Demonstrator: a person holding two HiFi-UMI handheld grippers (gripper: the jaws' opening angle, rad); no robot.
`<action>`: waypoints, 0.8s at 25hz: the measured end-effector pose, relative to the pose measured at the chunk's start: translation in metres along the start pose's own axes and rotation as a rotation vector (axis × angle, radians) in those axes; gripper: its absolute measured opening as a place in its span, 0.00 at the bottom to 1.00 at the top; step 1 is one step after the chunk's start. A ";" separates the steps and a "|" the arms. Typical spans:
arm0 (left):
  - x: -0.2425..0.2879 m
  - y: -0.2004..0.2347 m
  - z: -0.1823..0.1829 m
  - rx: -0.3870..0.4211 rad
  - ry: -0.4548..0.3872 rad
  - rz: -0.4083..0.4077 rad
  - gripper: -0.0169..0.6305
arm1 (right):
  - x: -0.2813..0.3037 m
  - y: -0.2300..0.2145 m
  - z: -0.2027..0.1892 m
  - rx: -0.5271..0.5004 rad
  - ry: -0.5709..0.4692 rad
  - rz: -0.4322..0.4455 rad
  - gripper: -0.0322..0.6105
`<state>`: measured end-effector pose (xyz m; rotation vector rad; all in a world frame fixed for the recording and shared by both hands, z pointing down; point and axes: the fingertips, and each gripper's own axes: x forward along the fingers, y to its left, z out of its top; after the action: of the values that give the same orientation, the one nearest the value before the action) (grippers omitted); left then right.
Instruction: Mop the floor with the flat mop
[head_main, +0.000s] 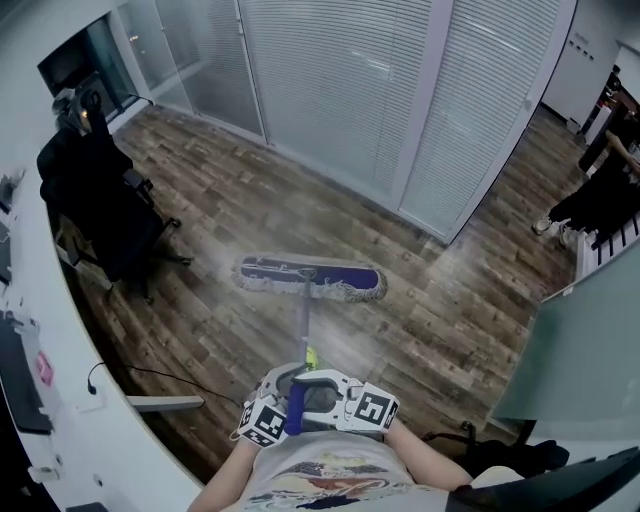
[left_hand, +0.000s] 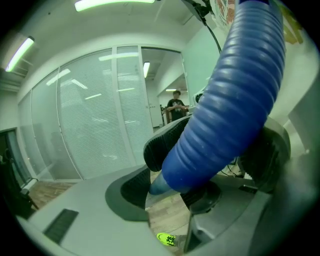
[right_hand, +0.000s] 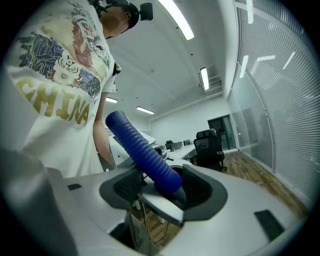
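Note:
The flat mop's blue head with a grey fringe (head_main: 310, 279) lies flat on the wooden floor ahead of me. Its thin metal pole (head_main: 302, 325) runs back to a ribbed blue handle grip (head_main: 295, 408) close to my body. My left gripper (head_main: 278, 408) and right gripper (head_main: 328, 396) face each other from either side of that grip. In the left gripper view the blue grip (left_hand: 235, 100) fills the frame, and the left gripper (left_hand: 172, 172) is shut on it. The right gripper (right_hand: 160, 186) is likewise shut on the blue grip (right_hand: 142, 147).
A black office chair (head_main: 105, 210) stands left of the mop, beside a curved white desk (head_main: 45, 330) with a cable (head_main: 130, 372) on the floor. Glass walls with blinds (head_main: 380, 90) close the far side. A person (head_main: 600, 190) stands far right, past a frosted panel (head_main: 585, 350).

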<state>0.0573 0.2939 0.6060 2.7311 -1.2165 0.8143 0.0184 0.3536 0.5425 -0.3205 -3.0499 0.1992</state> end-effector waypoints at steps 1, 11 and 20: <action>0.002 -0.001 0.000 0.003 0.001 0.003 0.24 | -0.002 0.000 0.000 0.010 -0.006 0.001 0.42; 0.021 0.025 0.002 0.035 0.008 -0.005 0.23 | 0.001 -0.033 -0.002 0.016 -0.012 0.046 0.42; 0.055 0.148 -0.012 0.007 -0.003 0.030 0.23 | 0.051 -0.149 0.015 0.032 0.025 0.062 0.42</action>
<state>-0.0216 0.1576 0.6178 2.7275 -1.2599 0.8189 -0.0623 0.2184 0.5510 -0.4132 -3.0106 0.2447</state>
